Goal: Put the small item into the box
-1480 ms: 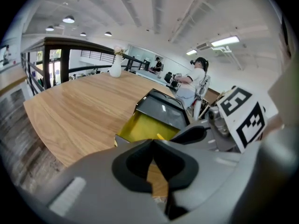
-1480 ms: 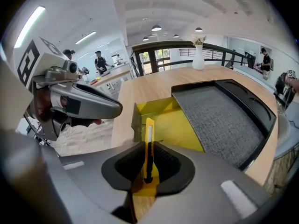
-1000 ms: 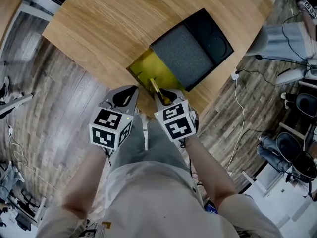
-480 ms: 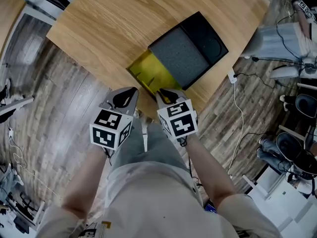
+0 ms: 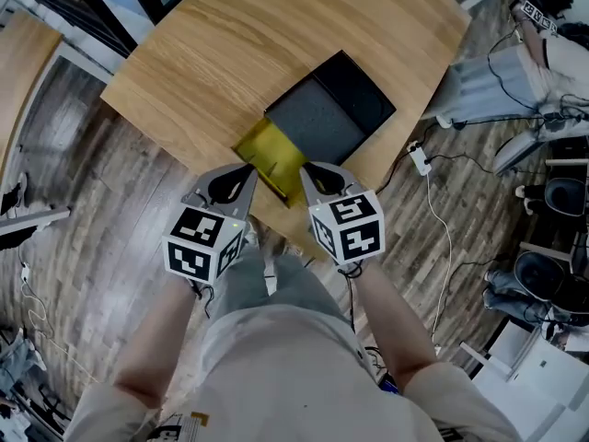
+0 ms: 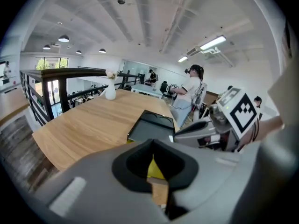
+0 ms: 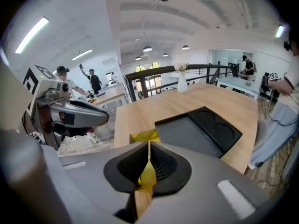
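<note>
A black box [image 5: 336,109] with a grey foam pad lies open on the wooden table [image 5: 212,53]. A yellow open box [image 5: 269,153] adjoins its near side at the table's edge. My left gripper [image 5: 247,168] and right gripper [image 5: 306,168] hover side by side just short of that edge, each with jaws shut and nothing between them. The yellow box shows through the jaw openings in the left gripper view [image 6: 154,168] and in the right gripper view [image 7: 145,136]. I cannot make out the small item anywhere.
A white vase [image 7: 182,84] stands at the table's far end. People stand and walk in the background beyond the table. Cables and a plug [image 5: 419,159] lie on the plank floor to the right, by chairs and gear.
My right gripper has drawn back from over the yellow box toward the table's edge. The thin yellowish piece at its jaws a second ago no longer shows. The left gripper barely moved.
</note>
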### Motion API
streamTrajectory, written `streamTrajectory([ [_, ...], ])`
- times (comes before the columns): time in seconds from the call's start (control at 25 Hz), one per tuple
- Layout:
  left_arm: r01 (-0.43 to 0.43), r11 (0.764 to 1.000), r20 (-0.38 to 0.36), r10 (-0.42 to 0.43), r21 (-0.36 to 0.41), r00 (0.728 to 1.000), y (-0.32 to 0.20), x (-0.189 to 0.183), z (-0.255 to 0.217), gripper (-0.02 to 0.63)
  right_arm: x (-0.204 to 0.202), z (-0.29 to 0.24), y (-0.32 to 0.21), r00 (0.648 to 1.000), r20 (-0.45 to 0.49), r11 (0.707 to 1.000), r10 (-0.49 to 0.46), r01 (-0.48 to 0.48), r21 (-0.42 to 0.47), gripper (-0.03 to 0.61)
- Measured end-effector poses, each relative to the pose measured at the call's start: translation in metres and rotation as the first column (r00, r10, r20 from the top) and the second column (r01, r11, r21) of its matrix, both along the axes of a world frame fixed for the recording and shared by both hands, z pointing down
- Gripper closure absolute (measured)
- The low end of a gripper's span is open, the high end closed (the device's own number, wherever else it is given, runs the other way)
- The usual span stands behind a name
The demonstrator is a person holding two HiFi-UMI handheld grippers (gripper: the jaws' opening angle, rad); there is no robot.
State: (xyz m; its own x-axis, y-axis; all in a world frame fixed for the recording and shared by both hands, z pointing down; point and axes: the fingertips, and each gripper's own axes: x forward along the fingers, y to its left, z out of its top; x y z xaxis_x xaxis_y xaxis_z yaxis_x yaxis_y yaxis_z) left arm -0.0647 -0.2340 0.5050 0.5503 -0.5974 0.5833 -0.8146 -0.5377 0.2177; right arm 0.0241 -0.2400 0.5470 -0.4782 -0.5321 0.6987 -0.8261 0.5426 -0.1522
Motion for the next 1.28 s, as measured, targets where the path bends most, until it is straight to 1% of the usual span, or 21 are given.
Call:
streamTrajectory([
  [0.12,0.004,0.999,-0.014,-0.003,0.052,1.0,-0.002,0.003,-0.03,0.611,0.013,-0.036,-0.005,0.999,0.027,0.996,0.037,-0.039,0.077,0.569],
  [0.2,0.001,0.996,-0.019,0.0,0.093,1.0,-0.004,0.006,-0.051,0.611,0.019,-0.061,-0.008,0.998,0.036,0.988,0.047,-0.052,0.143,0.571],
  [0.32,0.002,0.988,-0.033,0.003,0.157,0.999,-0.004,0.009,-0.084,0.611,0.023,-0.1,-0.011,0.998,0.05,0.968,0.04,-0.051,0.247,0.572],
  [0.4,0.012,0.978,-0.049,-0.002,0.208,0.999,-0.005,0.01,-0.109,0.611,0.023,-0.126,-0.01,0.996,0.082,0.954,0.039,-0.062,0.295,0.574],
  [0.44,0.022,0.97,-0.062,-0.008,0.241,0.998,-0.006,0.009,-0.123,0.611,0.023,-0.138,-0.009,0.994,0.101,0.947,0.038,-0.069,0.313,0.574],
  [0.52,0.042,0.947,-0.083,-0.017,0.319,0.996,-0.005,0.008,-0.156,0.611,0.024,-0.163,-0.005,0.991,0.128,0.933,0.037,-0.08,0.351,0.578],
  [0.6,0.046,0.915,-0.082,-0.014,0.4,0.996,-0.002,0.009,-0.189,0.611,0.026,-0.189,0.0,0.99,0.139,0.915,0.034,-0.087,0.395,0.578],
  [0.68,0.038,0.887,-0.08,-0.001,0.461,0.997,0.003,0.012,-0.218,0.611,0.027,-0.216,0.007,0.988,0.152,0.896,0.025,-0.089,0.434,0.578],
  [0.76,0.023,0.872,-0.084,0.021,0.489,0.996,0.009,0.016,-0.239,0.612,0.027,-0.243,0.015,0.986,0.165,0.875,0.009,-0.088,0.477,0.578],
  [0.88,-0.002,0.857,-0.082,0.052,0.516,0.995,0.019,0.022,-0.26,0.611,0.028,-0.281,0.028,0.987,0.163,0.83,-0.009,-0.083,0.551,0.578],
  [0.96,-0.009,0.836,-0.076,0.061,0.548,0.995,0.025,0.025,-0.273,0.611,0.029,-0.301,0.036,0.984,0.177,0.807,-0.016,-0.092,0.583,0.578],
  [1.04,-0.006,0.815,-0.065,0.053,0.58,0.996,0.032,0.024,-0.283,0.611,0.03,-0.316,0.042,0.975,0.223,0.798,-0.027,-0.113,0.592,0.578],
  [1.12,0.001,0.8,-0.06,0.044,0.601,0.997,0.039,0.022,-0.289,0.611,0.032,-0.325,0.049,0.963,0.266,0.797,-0.034,-0.135,0.589,0.578],
  [1.2,0.007,0.793,-0.062,0.039,0.609,0.997,0.046,0.021,-0.292,0.611,0.035,-0.327,0.055,0.96,0.279,0.795,-0.031,-0.145,0.589,0.578],
  [1.28,0.011,0.795,-0.049,0.024,0.607,0.999,0.05,0.018,-0.29,0.611,0.038,-0.324,0.058,0.965,0.263,0.789,-0.026,-0.141,0.598,0.578],
])
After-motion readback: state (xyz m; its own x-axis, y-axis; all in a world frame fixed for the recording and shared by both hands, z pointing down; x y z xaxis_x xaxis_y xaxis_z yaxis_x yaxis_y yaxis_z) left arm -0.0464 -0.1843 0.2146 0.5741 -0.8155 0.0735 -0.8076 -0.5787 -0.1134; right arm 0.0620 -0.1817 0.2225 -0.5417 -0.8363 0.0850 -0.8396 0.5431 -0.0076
